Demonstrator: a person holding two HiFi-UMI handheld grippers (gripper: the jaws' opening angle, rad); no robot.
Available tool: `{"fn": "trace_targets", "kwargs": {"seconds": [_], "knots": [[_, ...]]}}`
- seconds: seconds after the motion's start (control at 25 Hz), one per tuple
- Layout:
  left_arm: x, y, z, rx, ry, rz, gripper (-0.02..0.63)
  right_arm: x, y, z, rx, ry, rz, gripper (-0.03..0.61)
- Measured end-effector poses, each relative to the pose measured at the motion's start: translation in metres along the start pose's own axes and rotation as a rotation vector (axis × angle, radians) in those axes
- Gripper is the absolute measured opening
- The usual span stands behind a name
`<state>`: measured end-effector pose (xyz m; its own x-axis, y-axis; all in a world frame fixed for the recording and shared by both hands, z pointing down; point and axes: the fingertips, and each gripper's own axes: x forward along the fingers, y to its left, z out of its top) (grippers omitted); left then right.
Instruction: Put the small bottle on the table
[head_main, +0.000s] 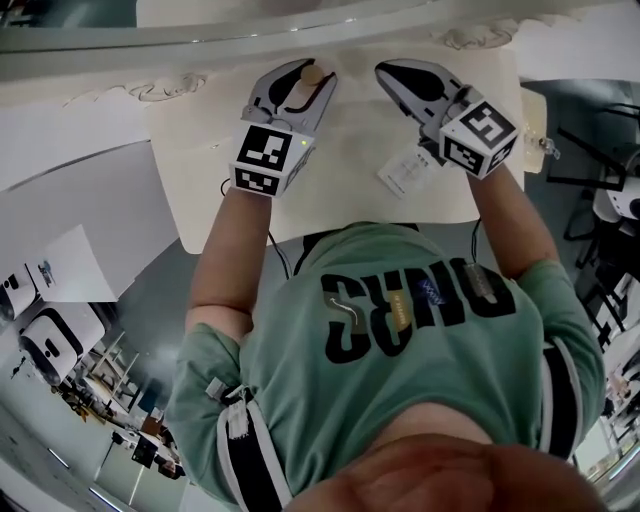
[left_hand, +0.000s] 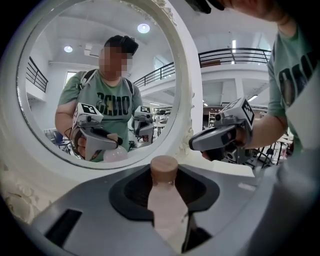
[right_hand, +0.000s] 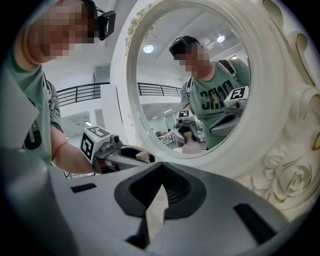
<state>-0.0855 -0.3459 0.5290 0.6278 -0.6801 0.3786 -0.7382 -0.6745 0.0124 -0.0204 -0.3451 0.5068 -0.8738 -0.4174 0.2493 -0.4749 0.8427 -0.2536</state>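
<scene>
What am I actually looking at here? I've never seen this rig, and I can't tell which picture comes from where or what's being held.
There is no robot: a person holds a two-jaw gripper in each hand. The head view comes from a camera on the person's head and looks steeply down, past the green shirt, onto a cream table. The other two views come from a camera riding on each gripper, looking along its jaws towards a round, white-framed mirror, so you also see reflections. The left gripper is closed on a small bottle, pale with a tan cap. The right gripper has its jaws together with nothing between them. A small white card lies on the table near the right gripper.
</scene>
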Motion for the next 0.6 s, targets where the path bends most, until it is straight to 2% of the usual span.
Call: {"fn": "trace_targets", "kwargs": {"seconds": [0.6], "knots": [[0.026,0.002,-0.021,0.014,0.007,-0.012,0.141,0.016,-0.013,-0.022,0.025,0.002,0.005,-0.006]]}}
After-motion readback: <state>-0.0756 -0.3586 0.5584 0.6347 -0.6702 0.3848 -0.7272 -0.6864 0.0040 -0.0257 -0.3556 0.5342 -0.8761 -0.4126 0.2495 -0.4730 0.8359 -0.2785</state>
